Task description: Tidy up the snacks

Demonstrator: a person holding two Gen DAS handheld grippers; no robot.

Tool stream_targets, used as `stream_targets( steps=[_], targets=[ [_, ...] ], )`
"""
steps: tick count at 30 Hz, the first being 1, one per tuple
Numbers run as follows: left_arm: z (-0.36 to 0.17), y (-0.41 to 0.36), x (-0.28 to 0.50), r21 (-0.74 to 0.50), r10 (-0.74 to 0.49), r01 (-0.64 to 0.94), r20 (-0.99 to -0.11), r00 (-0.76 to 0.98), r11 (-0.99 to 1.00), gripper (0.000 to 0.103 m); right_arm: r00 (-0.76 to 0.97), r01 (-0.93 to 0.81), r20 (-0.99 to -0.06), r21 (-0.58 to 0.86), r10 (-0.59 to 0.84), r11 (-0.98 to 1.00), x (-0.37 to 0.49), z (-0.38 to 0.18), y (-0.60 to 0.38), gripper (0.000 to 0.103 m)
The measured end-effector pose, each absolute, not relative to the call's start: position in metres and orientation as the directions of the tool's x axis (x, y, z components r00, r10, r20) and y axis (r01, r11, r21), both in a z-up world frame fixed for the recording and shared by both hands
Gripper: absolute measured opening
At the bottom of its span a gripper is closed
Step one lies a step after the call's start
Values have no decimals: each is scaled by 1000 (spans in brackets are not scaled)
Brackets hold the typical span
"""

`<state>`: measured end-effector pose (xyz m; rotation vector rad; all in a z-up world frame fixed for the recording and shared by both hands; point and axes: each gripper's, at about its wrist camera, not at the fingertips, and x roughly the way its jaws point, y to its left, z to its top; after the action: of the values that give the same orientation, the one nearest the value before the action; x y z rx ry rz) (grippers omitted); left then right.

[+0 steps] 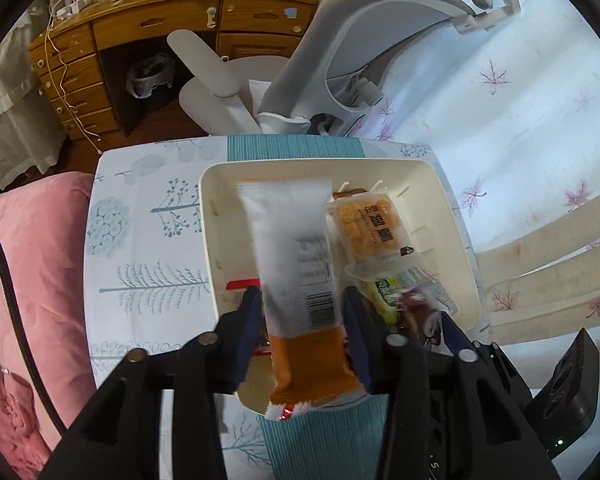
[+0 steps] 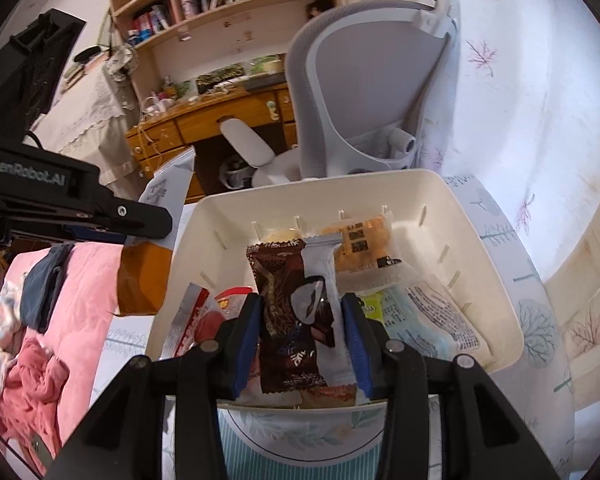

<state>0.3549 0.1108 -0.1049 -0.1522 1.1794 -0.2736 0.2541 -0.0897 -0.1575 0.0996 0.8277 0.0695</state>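
**Both hand-held grippers hold wrappers over the snack bin**

Left wrist view: a cream plastic bin sits on the tabletop, which carries a tree-print cloth, close to its far edge. Inside lie a clear pack of yellow crackers, a green-labelled packet and dark red wrappers toward the near right corner. The left hand-held gripper is closed partway on a white-and-orange snack bar, its blue pads pressing the bar's sides. The bar's long axis runs away from the camera, orange end nearest, white end pointing to the bin's far wall. It hangs above the bin's left half.

Right wrist view: the same bin holds the cracker pack, a pale blue packet at right and a red-and-white packet at left. The right hand-held gripper is clamped on a brown-and-white chocolate wrapper, its length pointing at the far wall, over the bin's near edge.
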Motion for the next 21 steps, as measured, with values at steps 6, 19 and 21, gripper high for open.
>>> stream_targets(
  steps=[6, 19, 21],
  targets=[
    [-112, 126, 352, -244, -273, 125, -901, 338, 962, 65, 658, 29, -749, 133, 81, 991, 246, -162, -87, 60],
    [-157, 183, 308, -173, -185, 71, -953, 241, 982, 69, 598, 140, -798, 195, 75, 971, 199, -176, -80, 61],
    [-171, 191, 299, -162, -170, 55, -960, 220, 985, 69, 585, 152, -807, 202, 77, 968, 193, -180, -77, 62]
  ],
)
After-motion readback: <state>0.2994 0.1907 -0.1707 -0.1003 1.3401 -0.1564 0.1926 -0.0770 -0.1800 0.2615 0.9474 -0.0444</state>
